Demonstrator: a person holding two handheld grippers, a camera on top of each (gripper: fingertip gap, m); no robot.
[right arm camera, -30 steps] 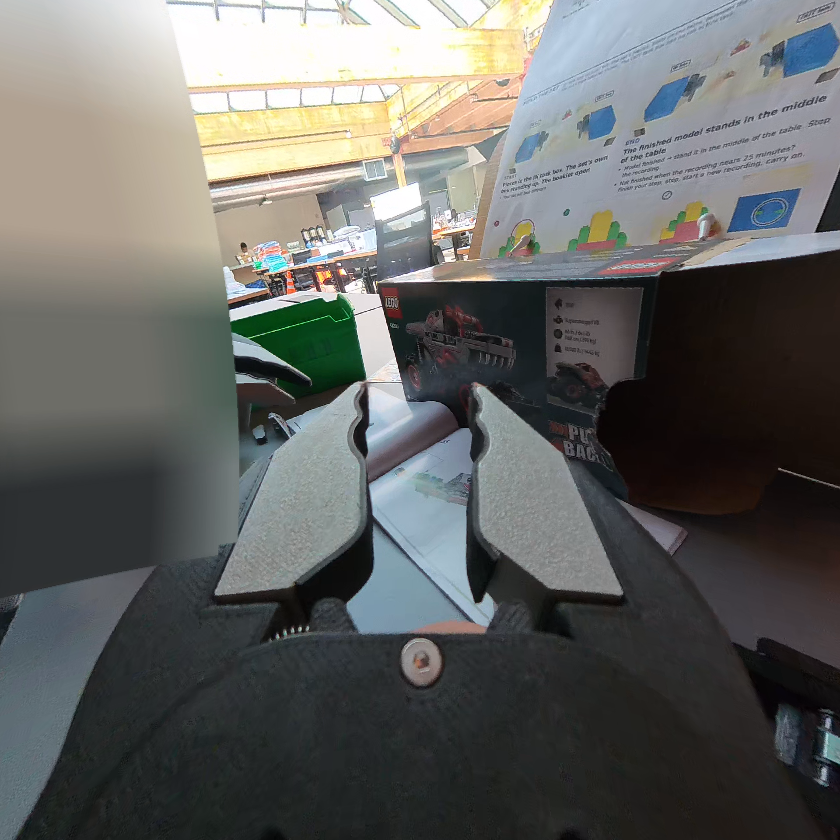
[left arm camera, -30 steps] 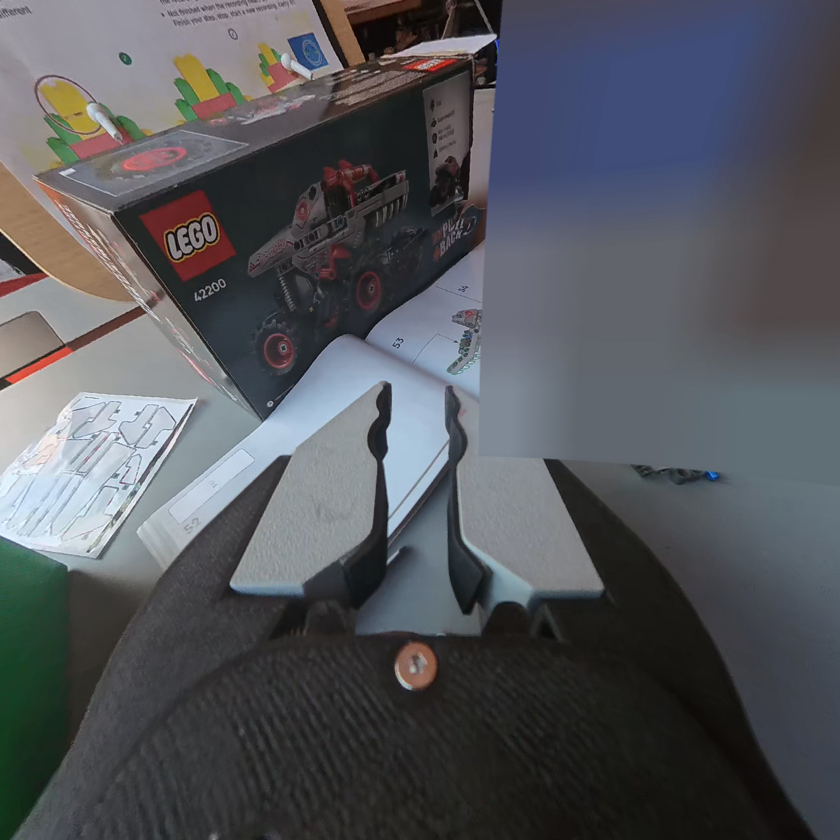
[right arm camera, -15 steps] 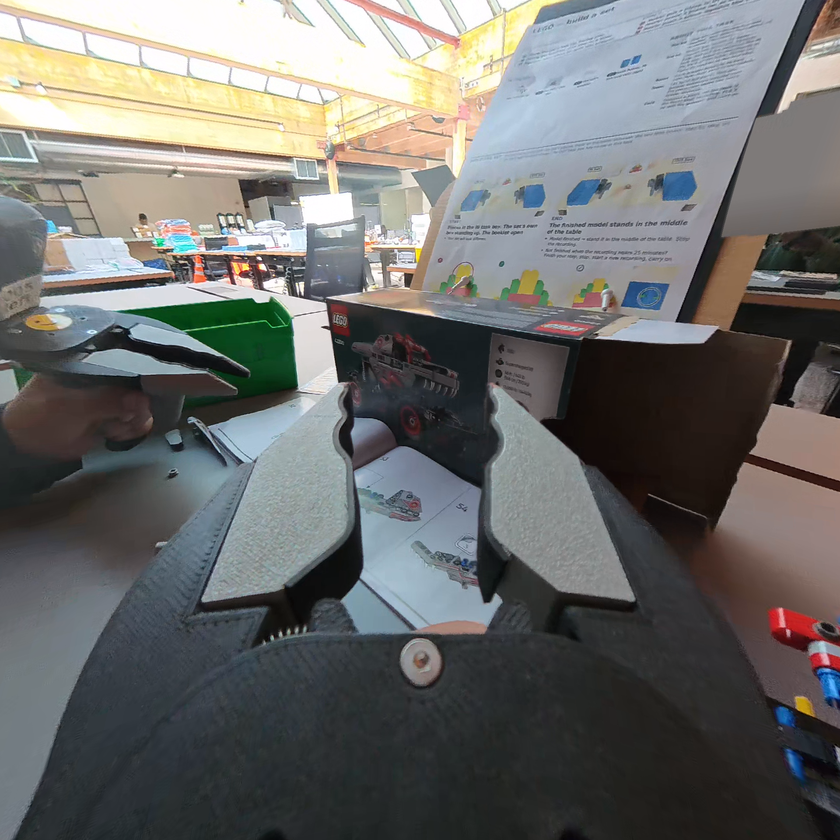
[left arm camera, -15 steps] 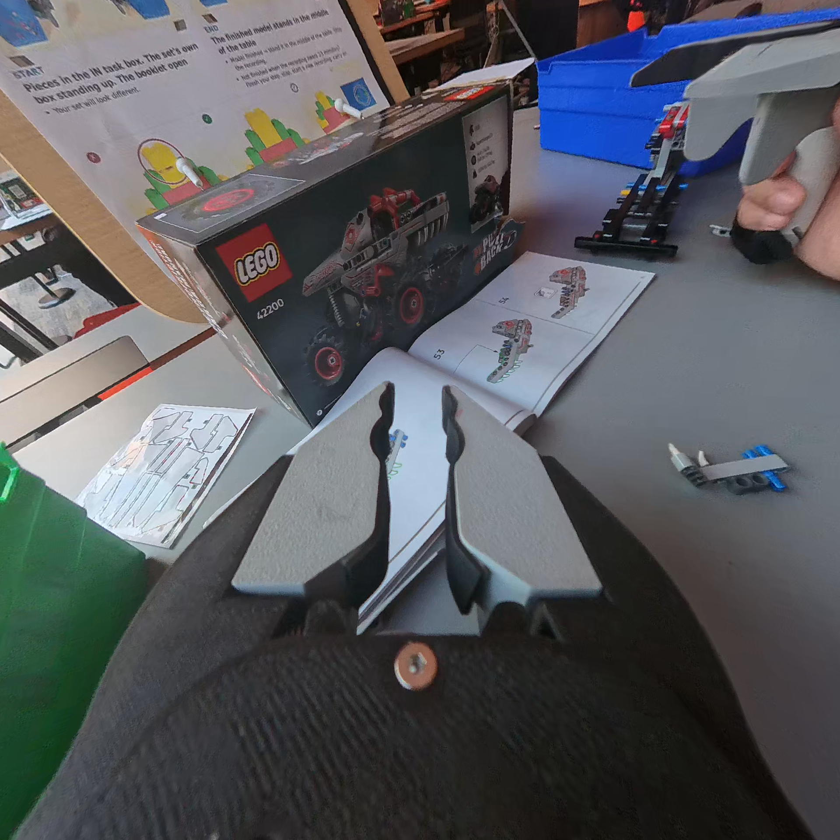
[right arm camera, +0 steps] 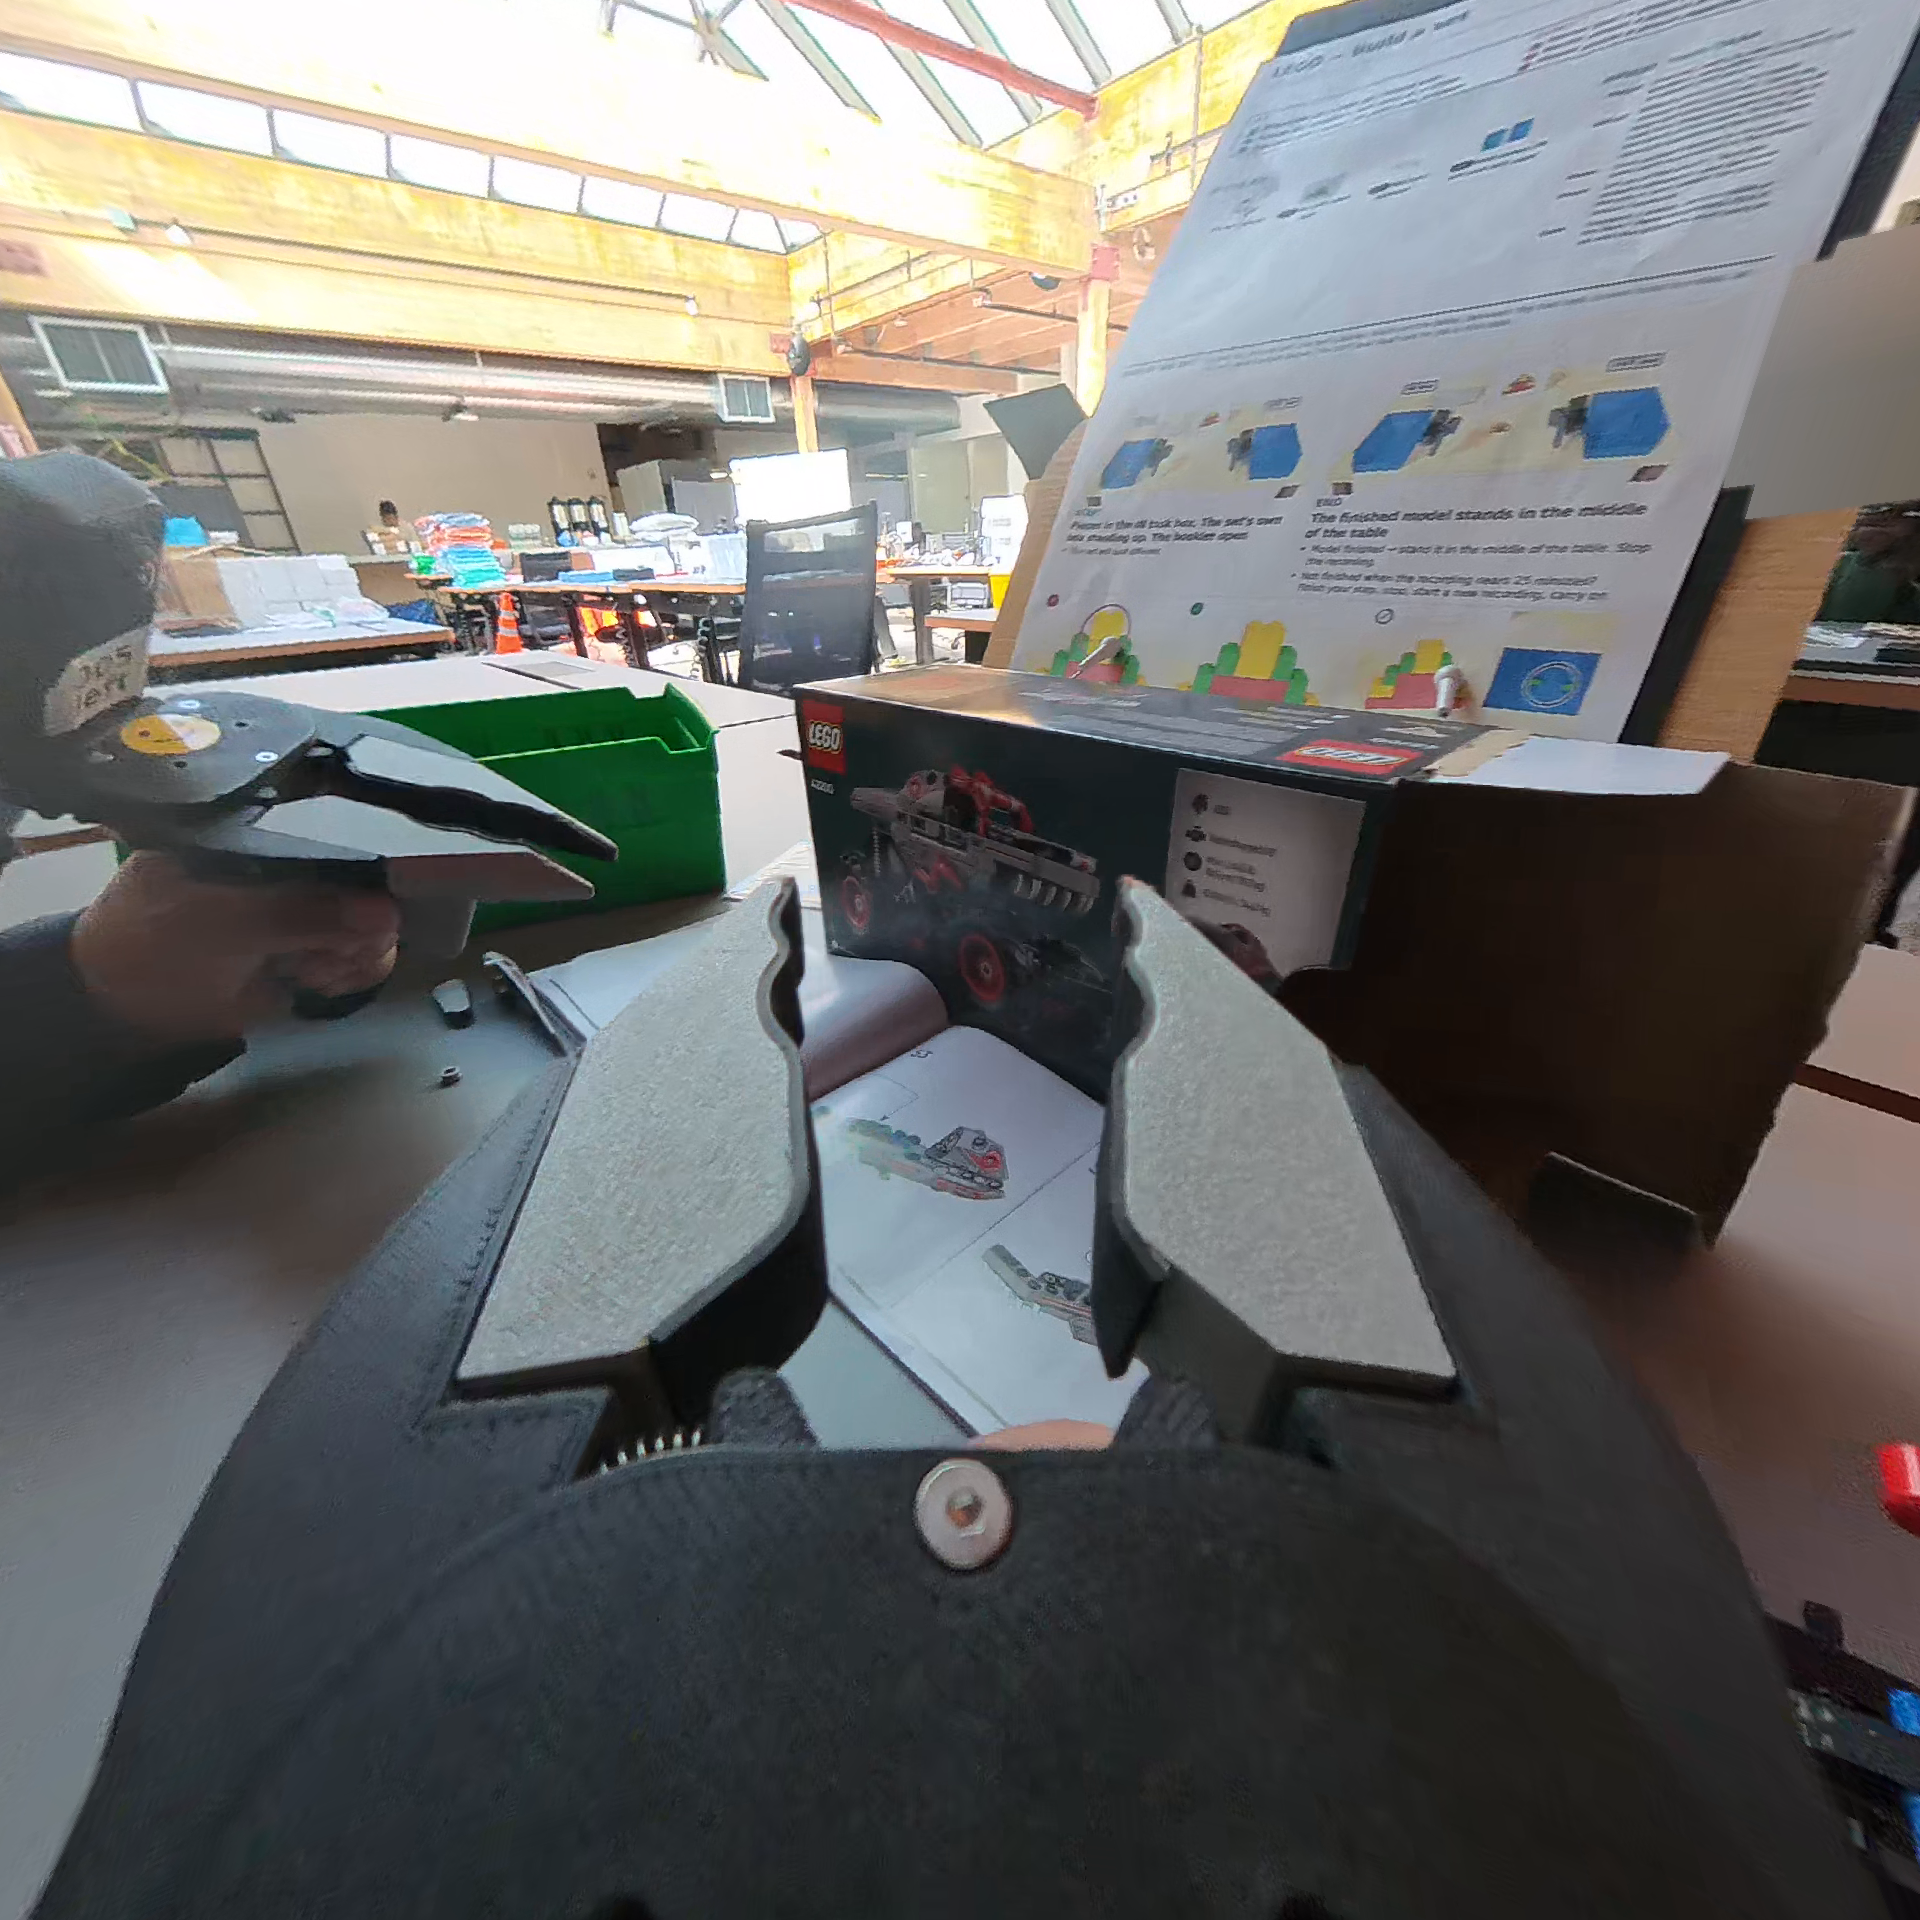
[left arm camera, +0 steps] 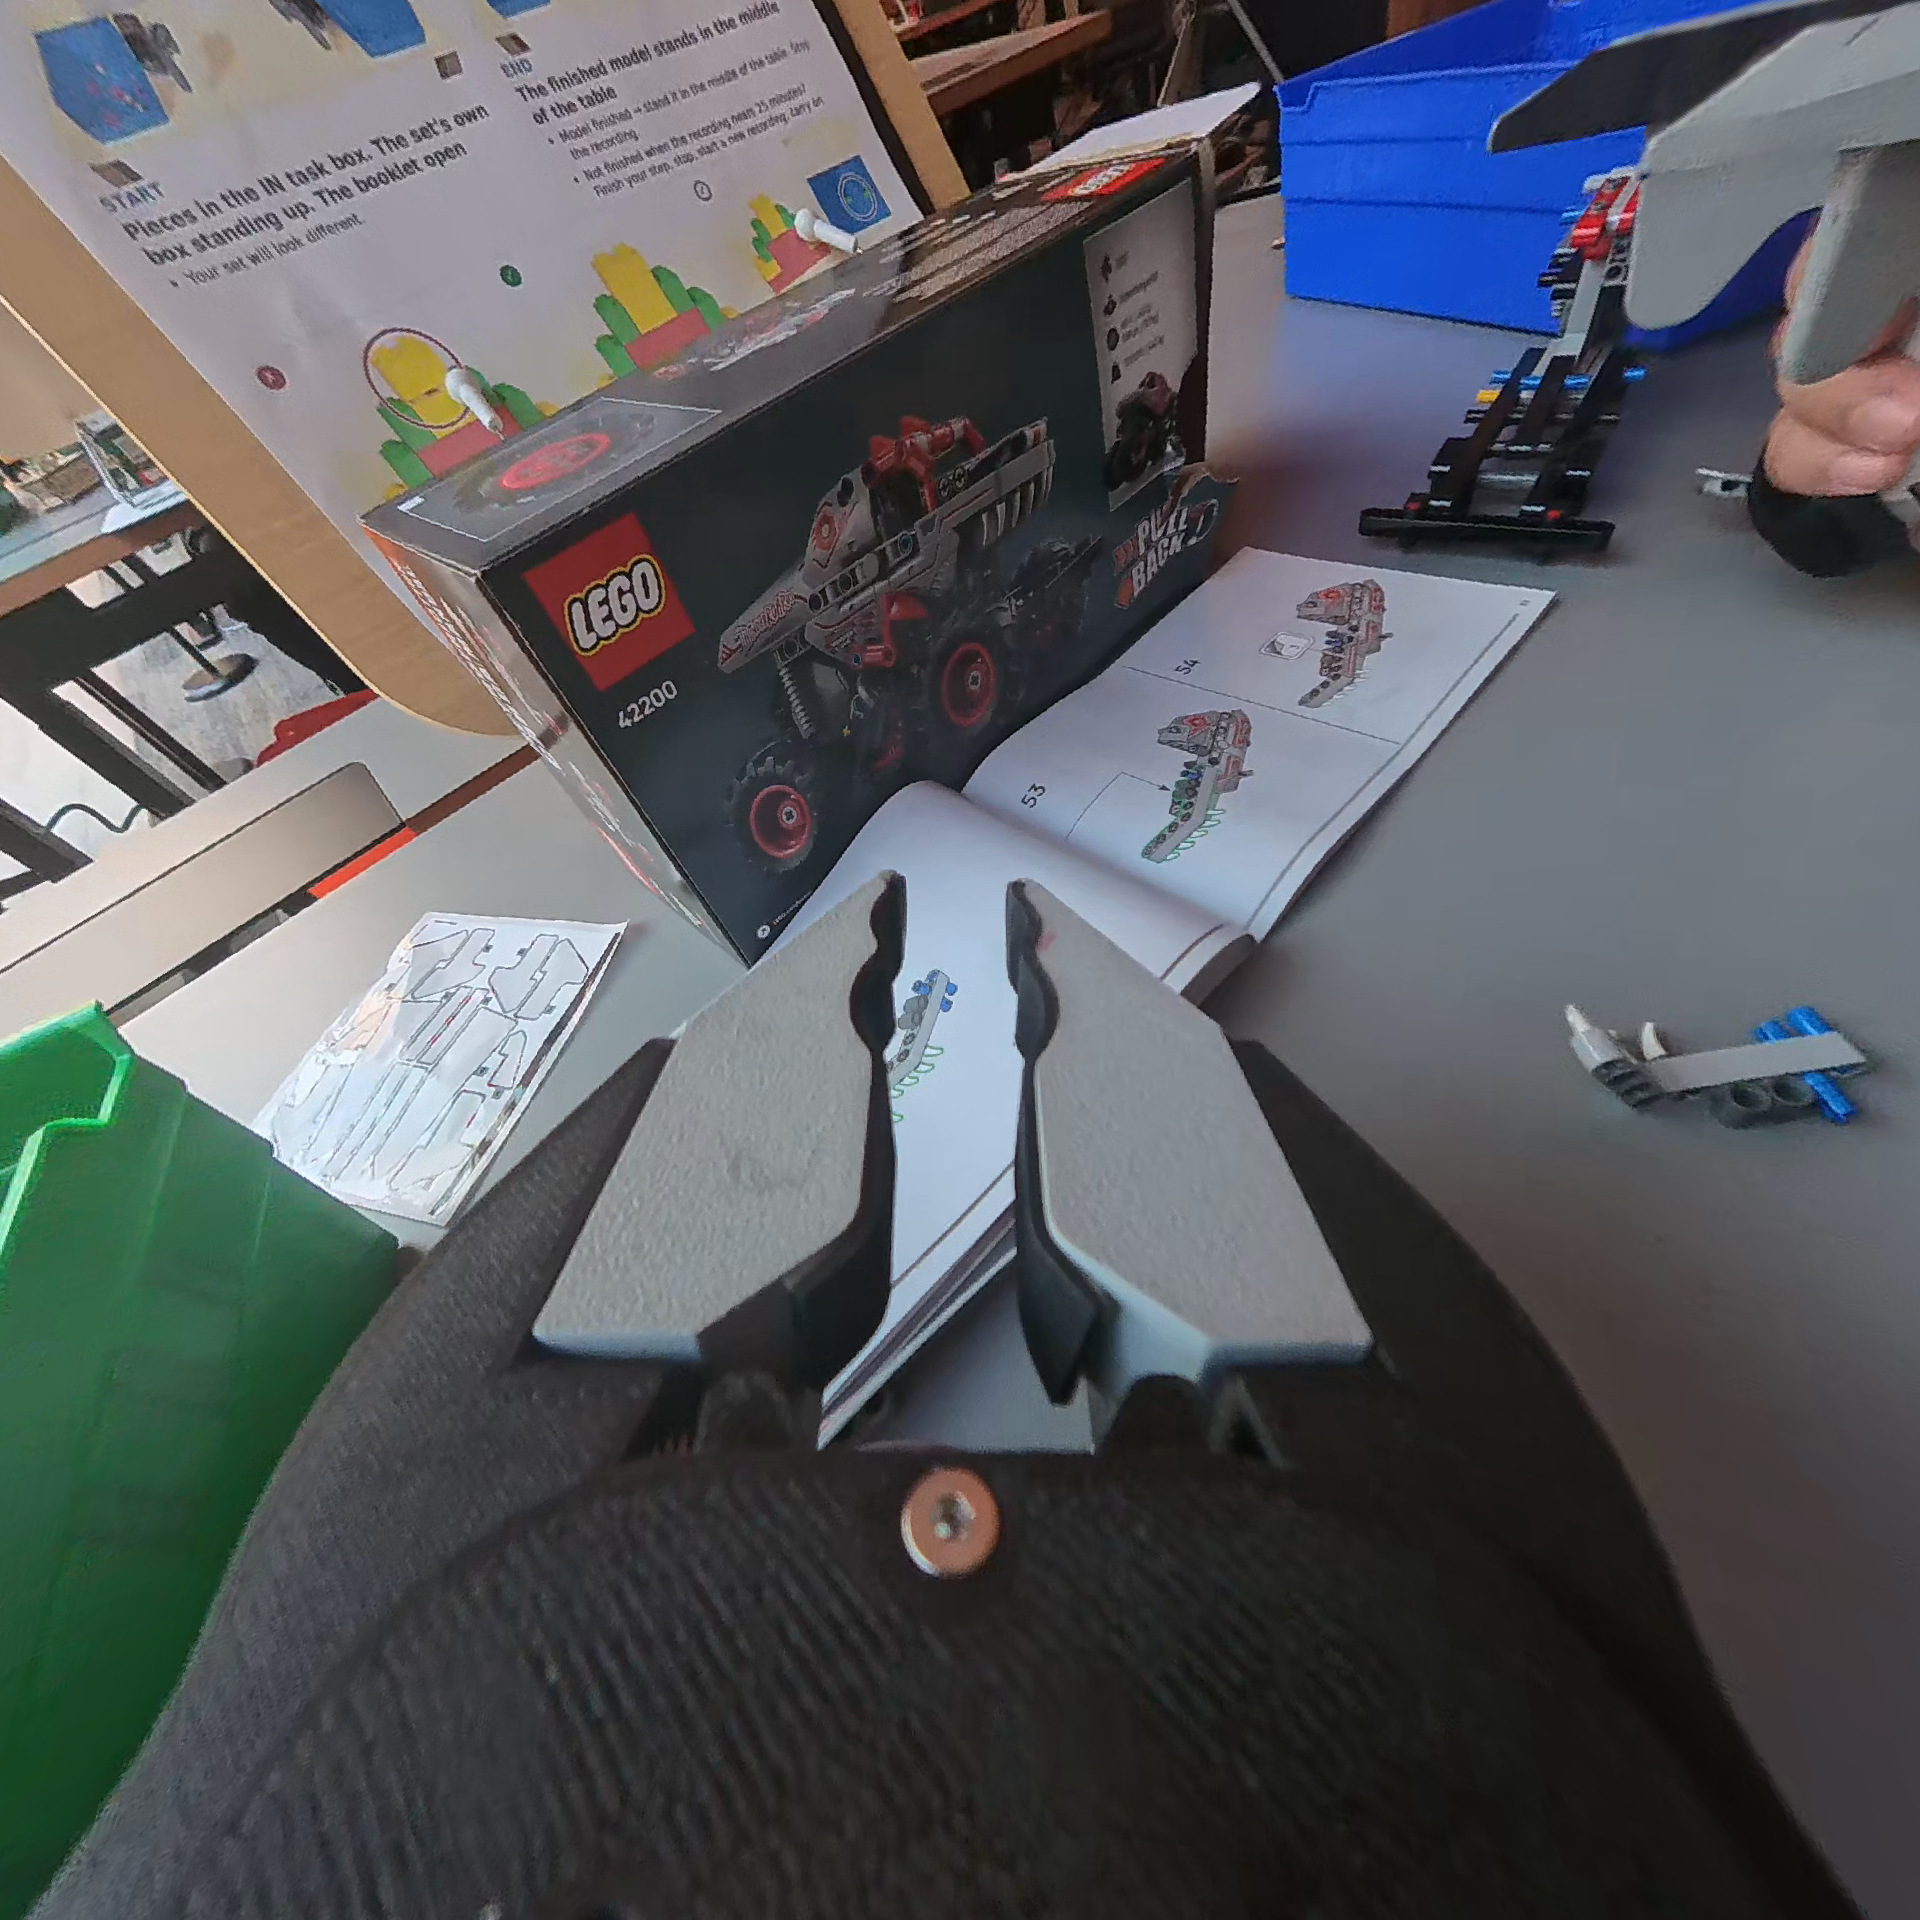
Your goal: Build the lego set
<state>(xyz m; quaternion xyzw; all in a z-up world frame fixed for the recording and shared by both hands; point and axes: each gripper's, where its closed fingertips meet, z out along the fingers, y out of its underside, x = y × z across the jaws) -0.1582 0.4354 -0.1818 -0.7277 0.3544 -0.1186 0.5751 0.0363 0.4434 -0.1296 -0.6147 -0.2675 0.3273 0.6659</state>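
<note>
My left gripper point(left arm camera: 954, 904) hangs over the open instruction booklet point(left arm camera: 1247, 748); its jaws stand a narrow gap apart and hold nothing. A small grey sub-assembly with blue pins point(left arm camera: 1725, 1070) lies on the table to its right. A black chassis build point(left arm camera: 1527, 447) lies farther back, next to the other gripper and the hand holding it. My right gripper point(right arm camera: 956, 904) is open wide and empty, above the booklet point(right arm camera: 966, 1195) and facing the set's box point(right arm camera: 1039, 831). The left gripper also shows in the right wrist view point(right arm camera: 582, 862).
The set's box point(left arm camera: 831, 623) stands behind the booklet, with an instruction poster point(left arm camera: 468, 208) behind it. A green bin point(left arm camera: 125, 1299) and a sticker sheet point(left arm camera: 436, 1060) are at the left, a blue bin point(left arm camera: 1434, 197) at the back right. A brown cardboard box point(right arm camera: 1610, 987) stands to the right. Small loose parts point(right arm camera: 452, 1003) lie near the left hand. Spacing between my two grippers at the tips: around 20 centimeters.
The right gripper's jaws have opened wider. The left gripper has swung so the table to its right and the grey sub-assembly come into view. Its jaw gap is unchanged.
</note>
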